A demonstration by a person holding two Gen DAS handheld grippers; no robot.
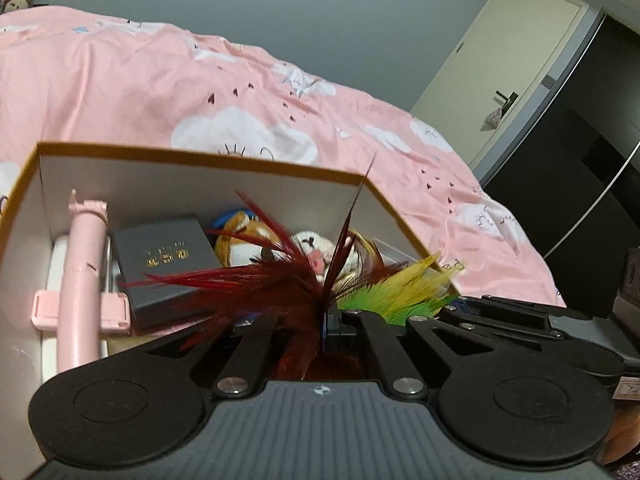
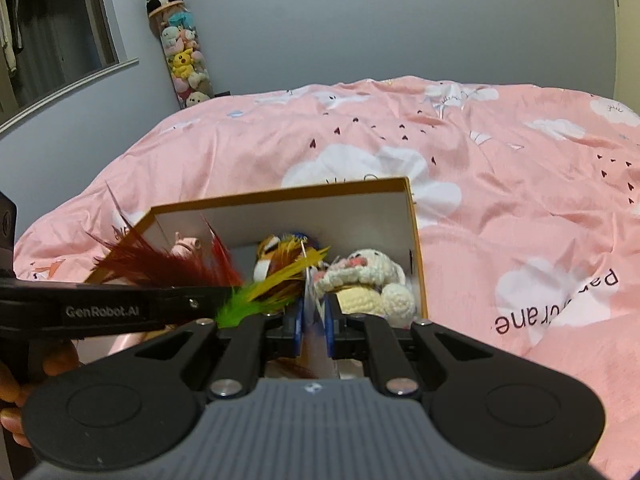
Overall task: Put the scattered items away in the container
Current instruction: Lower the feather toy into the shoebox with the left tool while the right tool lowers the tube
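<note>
An open cardboard box [image 1: 200, 156] with white inner walls sits on the pink bed; it also shows in the right wrist view [image 2: 412, 216]. Inside lie a pink selfie stick [image 1: 80, 280], a dark grey case [image 1: 168, 260], an orange plush [image 1: 240, 236] and a white crocheted doll [image 2: 376, 280]. My left gripper [image 1: 326, 320] is shut on a dark red feather toy [image 1: 276, 276] over the box's near edge. My right gripper [image 2: 314, 320] is shut on a feather toy of green and yellow feathers [image 2: 276, 284], close beside the left gripper [image 2: 120, 312].
The pink quilt [image 2: 480, 184] with cloud prints covers the bed around the box. A tube of plush toys [image 2: 184, 52] stands by the far wall. A door [image 1: 500, 64] and dark wardrobe [image 1: 580, 168] lie right of the bed.
</note>
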